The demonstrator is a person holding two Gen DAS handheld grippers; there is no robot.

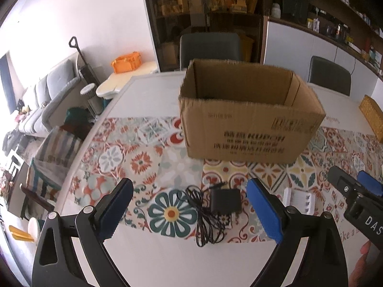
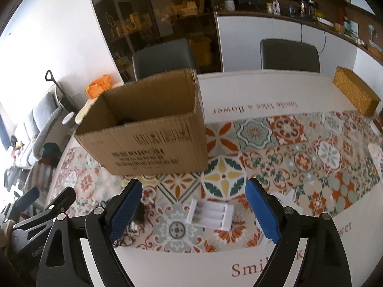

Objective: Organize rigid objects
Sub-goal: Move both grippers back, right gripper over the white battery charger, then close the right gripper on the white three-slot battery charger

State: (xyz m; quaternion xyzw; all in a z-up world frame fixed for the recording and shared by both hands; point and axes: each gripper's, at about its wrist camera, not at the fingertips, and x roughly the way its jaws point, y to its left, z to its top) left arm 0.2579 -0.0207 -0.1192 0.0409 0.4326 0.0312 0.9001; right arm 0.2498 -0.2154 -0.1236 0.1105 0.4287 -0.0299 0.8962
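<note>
An open cardboard box (image 1: 249, 119) stands on the patterned tablecloth; it also shows in the right wrist view (image 2: 148, 134), with something dark inside. A black power adapter (image 1: 225, 201) with a coiled cable (image 1: 205, 217) lies between the fingers of my open left gripper (image 1: 189, 205). A white battery holder (image 2: 210, 214) lies between the fingers of my open right gripper (image 2: 194, 210); its edge shows in the left wrist view (image 1: 301, 201). Both grippers hover above the table, empty. The right gripper (image 1: 354, 189) shows at the right of the left wrist view.
A woven yellow box (image 2: 356, 93) sits at the far right of the table (image 2: 263, 91). Two grey chairs (image 2: 289, 55) stand behind the table. A sofa (image 1: 45, 98) and an orange crate (image 1: 125, 62) are off to the left.
</note>
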